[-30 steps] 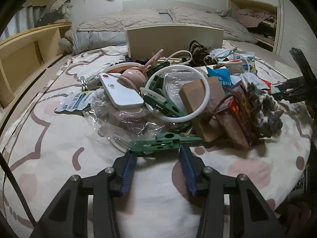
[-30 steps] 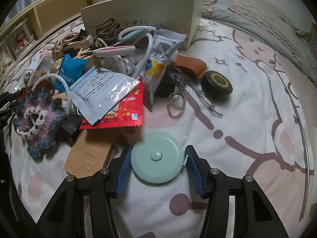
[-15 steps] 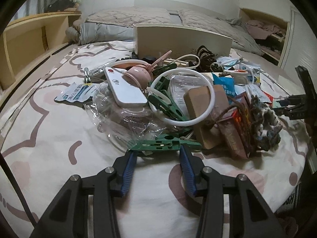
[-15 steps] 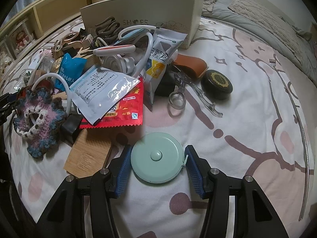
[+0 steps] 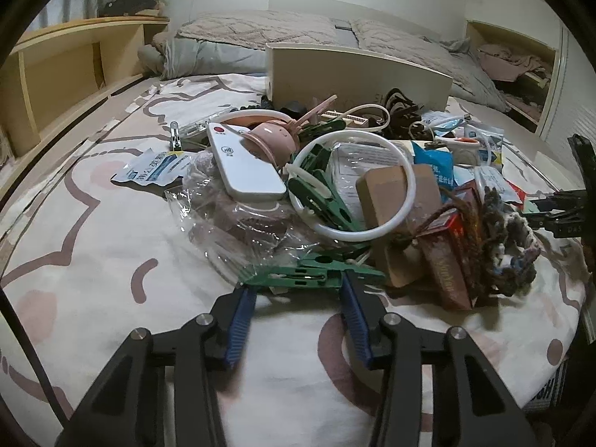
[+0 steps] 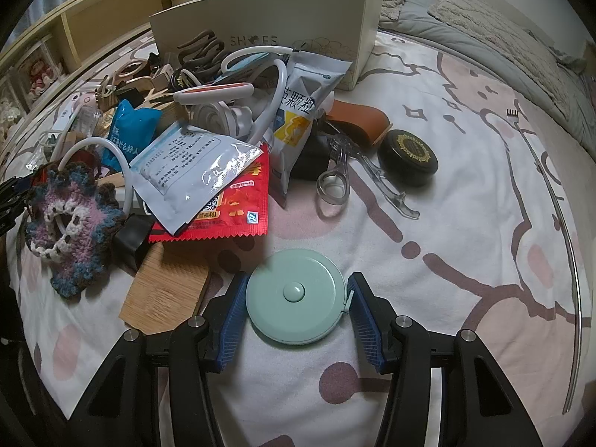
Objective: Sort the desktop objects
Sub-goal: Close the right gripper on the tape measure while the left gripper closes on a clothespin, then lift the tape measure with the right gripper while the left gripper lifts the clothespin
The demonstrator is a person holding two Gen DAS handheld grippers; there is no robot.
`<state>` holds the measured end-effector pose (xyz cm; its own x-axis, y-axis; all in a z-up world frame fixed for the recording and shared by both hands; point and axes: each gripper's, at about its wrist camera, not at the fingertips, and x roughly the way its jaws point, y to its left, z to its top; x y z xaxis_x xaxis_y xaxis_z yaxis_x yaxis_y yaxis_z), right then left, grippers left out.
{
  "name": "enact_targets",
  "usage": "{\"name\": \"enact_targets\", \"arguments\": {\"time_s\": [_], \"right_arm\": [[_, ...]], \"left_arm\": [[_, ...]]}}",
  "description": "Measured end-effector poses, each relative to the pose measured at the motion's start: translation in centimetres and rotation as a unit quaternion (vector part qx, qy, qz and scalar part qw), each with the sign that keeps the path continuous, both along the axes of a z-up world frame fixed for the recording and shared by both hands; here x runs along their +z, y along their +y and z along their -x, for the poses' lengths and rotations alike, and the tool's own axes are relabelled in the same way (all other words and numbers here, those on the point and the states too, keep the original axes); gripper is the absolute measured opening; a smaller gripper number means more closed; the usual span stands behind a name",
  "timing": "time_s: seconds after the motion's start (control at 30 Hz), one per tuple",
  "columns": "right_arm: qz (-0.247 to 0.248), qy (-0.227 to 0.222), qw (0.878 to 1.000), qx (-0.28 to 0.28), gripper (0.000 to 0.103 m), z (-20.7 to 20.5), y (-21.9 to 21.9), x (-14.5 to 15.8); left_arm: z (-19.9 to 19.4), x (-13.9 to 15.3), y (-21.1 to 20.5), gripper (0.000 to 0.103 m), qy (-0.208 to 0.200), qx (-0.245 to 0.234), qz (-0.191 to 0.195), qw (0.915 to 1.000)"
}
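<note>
A pile of mixed objects lies on a round table with a pink-patterned cloth (image 5: 111,260). In the left wrist view my left gripper (image 5: 298,292) is open, with a green clothespin (image 5: 309,273) lying crosswise at its fingertips. Behind it lie a white remote (image 5: 242,164), a white ring (image 5: 354,182) and more green pegs (image 5: 320,193). In the right wrist view my right gripper (image 6: 296,294) is shut on a mint green round tape measure (image 6: 294,294), its blue pads against both sides, resting on the cloth.
A cream shoe box (image 6: 260,33) stands at the back of the pile. A crocheted coaster (image 6: 70,223), a bamboo block (image 6: 164,294), a red packet (image 6: 231,201), clear scissors (image 6: 335,182) and a black round tin (image 6: 408,156) lie near the right gripper. A bed lies beyond.
The left gripper view has tilted and shifted slightly, showing more of the room; the green clothespin stays at its fingertips. The right gripper and tape measure have not moved.
</note>
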<state>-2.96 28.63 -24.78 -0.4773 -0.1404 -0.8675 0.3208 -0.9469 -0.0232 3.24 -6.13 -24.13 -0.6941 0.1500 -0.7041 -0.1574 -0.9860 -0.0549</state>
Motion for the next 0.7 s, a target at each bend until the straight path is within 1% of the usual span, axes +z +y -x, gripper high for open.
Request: {"name": "enact_targets", "arguments": {"time_s": [0.1, 0.13, 0.17, 0.33, 0.7], "right_arm": [[0.0, 0.0, 1.0, 0.0, 0.054, 0.0, 0.0, 0.0], [-0.001, 0.001, 1.0, 0.001, 0.054, 0.0, 0.0, 0.0], [-0.002, 0.001, 1.0, 0.002, 0.054, 0.0, 0.0, 0.1], [0.003, -0.002, 1.0, 0.005, 0.054, 0.0, 0.0, 0.4], [0.005, 0.014, 1.0, 0.007, 0.054, -0.1, -0.1, 2.0]], "left_arm": [[-0.2, 0.2, 0.0, 0.041, 0.001, 0.0, -0.002, 1.0], [-0.2, 0.2, -0.1, 0.035, 0.001, 0.001, -0.002, 1.0], [-0.2, 0.2, -0.1, 0.035, -0.001, 0.003, -0.002, 1.0], [-0.4, 0.4, -0.5, 0.034, -0.002, 0.01, -0.009, 0.9999], [-1.3, 1.0, -0.9, 0.032, -0.002, 0.016, -0.012, 0.9998]]}}
